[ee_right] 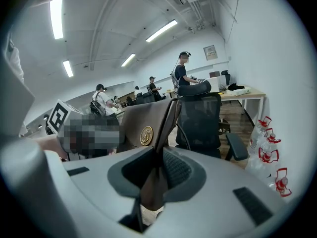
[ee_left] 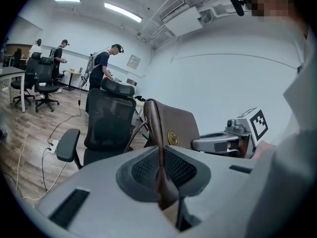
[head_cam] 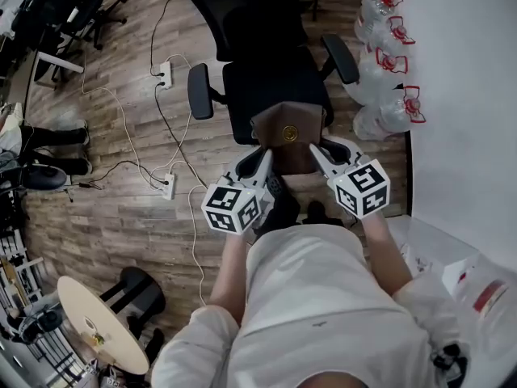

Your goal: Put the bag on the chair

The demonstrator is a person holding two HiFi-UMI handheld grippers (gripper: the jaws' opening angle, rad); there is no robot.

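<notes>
Your left gripper and right gripper each clamped a side of the brown leather bag. Released seemingly short of the front seat edge of the black mesh chair, it could have dropped.

The wooden floor carries a black office chair, two white power strips with thin cables, and large clear water bottles beside the white wall

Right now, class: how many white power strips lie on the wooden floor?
2. One power strip lies beside the black chair; the second power strip lies nearer the person. Others may be hidden.
</notes>
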